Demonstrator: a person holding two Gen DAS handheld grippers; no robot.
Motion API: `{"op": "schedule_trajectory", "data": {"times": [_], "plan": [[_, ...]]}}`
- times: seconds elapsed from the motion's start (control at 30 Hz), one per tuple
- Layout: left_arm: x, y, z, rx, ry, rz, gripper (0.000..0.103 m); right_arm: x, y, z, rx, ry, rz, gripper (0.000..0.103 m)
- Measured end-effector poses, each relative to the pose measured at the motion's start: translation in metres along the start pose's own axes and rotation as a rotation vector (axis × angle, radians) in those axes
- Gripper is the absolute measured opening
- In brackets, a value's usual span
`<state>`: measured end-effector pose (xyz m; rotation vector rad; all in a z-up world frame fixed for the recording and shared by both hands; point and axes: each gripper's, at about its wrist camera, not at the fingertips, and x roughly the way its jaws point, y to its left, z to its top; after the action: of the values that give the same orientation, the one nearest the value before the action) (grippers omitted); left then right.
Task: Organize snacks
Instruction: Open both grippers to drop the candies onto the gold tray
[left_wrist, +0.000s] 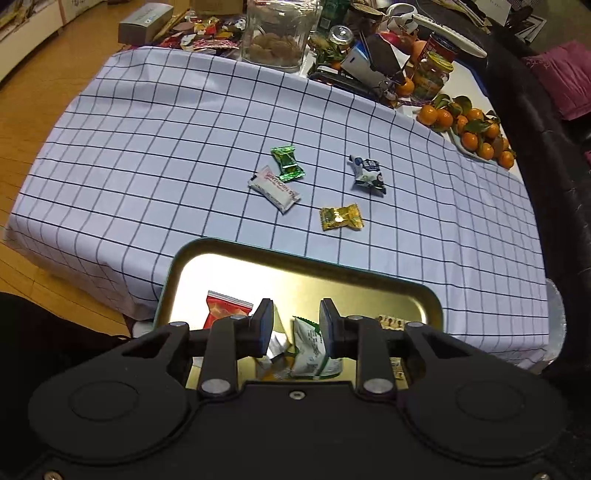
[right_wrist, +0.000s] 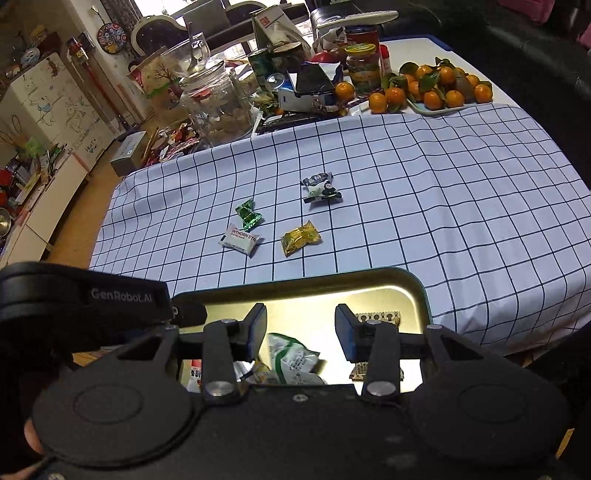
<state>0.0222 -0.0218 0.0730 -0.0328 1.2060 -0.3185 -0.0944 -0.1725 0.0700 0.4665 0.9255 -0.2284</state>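
Note:
Several wrapped snacks lie on the checked cloth: a green candy (left_wrist: 287, 163) (right_wrist: 249, 213), a white hawthorn bar (left_wrist: 274, 188) (right_wrist: 241, 240), a yellow candy (left_wrist: 340, 218) (right_wrist: 300, 237) and a black-and-white milk candy (left_wrist: 367, 174) (right_wrist: 319, 188). A gold metal tray (left_wrist: 236, 254) (right_wrist: 413, 284) at the near edge holds a red packet (left_wrist: 223, 308), a green-white packet (left_wrist: 309, 343) (right_wrist: 295, 356) and a patterned brown bar (right_wrist: 376, 317). My left gripper (left_wrist: 296, 326) hovers open and empty over the tray. My right gripper (right_wrist: 301, 332) is also open and empty above it.
A glass cookie jar (left_wrist: 277, 33) (right_wrist: 218, 107), jars, boxes and loose wrappers crowd the far end of the table. A plate of tangerines (left_wrist: 469, 125) (right_wrist: 436, 88) sits at the far right. A dark sofa (left_wrist: 554, 147) runs along the right side; wooden floor lies left.

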Motion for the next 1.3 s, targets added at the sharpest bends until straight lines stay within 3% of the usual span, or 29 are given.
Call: {"op": "schedule_trajectory", "data": {"times": [0.63, 1.0, 1.3], "plan": [[0.027, 0.019, -0.017, -0.003, 0.198, 0.092, 0.036, 0.021, -0.032, -0.022, 0.030, 0.199, -0.058, 0.044], [0.033, 0.017, 0.002, 0.050, 0.262, 0.086, 0.036, 0.032, -0.038, -0.013, -0.004, 0.270, -0.063, 0.045], [0.038, 0.011, 0.029, 0.093, 0.261, 0.097, 0.036, 0.046, -0.036, 0.005, -0.039, 0.318, -0.048, 0.045]]}}
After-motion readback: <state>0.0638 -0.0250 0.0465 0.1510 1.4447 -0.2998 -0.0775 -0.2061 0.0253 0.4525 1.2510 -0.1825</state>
